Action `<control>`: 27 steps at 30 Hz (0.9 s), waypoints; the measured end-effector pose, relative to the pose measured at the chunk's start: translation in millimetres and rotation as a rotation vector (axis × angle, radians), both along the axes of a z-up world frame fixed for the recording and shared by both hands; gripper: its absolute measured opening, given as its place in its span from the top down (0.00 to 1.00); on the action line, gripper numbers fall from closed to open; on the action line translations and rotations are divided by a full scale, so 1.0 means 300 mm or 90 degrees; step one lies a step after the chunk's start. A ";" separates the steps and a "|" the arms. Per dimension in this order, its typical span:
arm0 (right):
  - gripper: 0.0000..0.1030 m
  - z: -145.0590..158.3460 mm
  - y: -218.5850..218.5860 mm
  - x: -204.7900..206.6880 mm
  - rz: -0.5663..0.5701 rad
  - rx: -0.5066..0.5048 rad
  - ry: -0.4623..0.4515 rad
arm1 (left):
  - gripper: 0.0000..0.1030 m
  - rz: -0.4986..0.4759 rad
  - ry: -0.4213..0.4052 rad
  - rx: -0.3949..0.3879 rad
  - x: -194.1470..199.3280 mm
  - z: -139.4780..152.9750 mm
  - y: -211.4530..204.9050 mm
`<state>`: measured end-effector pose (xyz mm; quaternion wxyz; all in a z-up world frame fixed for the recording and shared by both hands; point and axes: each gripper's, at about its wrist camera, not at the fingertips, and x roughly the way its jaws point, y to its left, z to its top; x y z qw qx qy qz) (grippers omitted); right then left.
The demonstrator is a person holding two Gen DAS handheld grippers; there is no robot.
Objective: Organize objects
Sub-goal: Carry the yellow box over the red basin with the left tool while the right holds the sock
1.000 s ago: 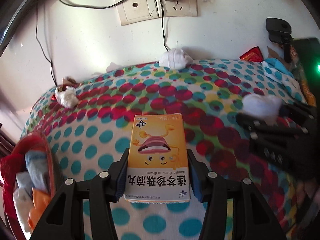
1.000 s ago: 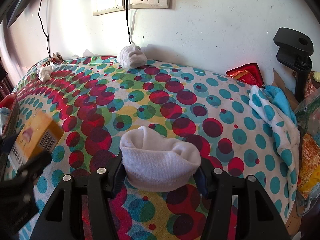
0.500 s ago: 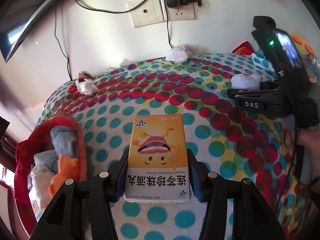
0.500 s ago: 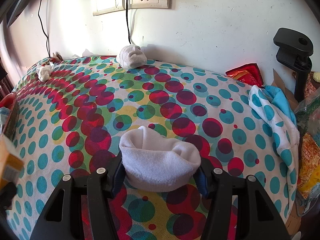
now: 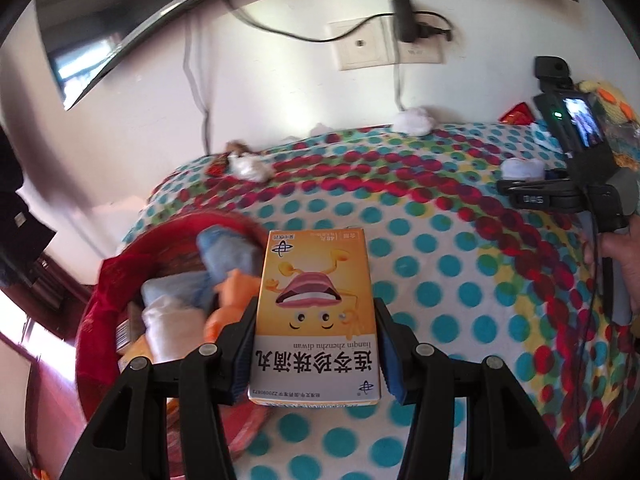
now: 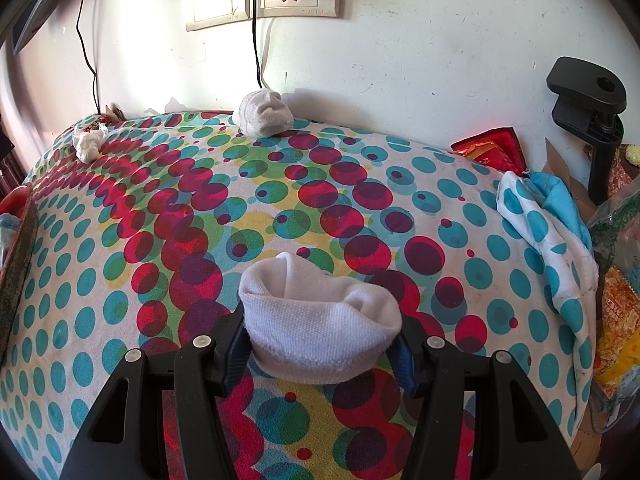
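The left claw (image 5: 316,344), clenched on the medicine box (image 5: 314,316), has travelled toward the red basket (image 5: 120,276), so deposit appears imminent; the right claw (image 6: 322,344) grips a white sock (image 6: 320,320).

— What do the tools look like?
— Both the left gripper (image 5: 314,344) and right gripper (image 6: 322,344) are black plastic, with blue pads inside the fingers and silver screw heads on the arms.
— Any markings?
— White letters on the right gripper's side, a lit screen, a thin black cable.
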<state>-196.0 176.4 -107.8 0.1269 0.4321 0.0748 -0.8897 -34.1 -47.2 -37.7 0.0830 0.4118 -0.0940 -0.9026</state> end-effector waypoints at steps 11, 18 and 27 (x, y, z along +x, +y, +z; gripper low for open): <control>0.47 0.000 0.001 0.000 0.000 0.000 0.000 | 0.49 0.075 0.015 0.015 0.054 0.064 -0.215; 0.47 0.001 0.001 -0.001 0.002 0.000 0.000 | 0.49 0.117 0.017 0.020 0.061 0.088 -0.337; 0.47 0.002 0.002 0.000 0.004 0.000 0.000 | 0.49 0.169 0.009 0.049 0.054 0.084 -0.506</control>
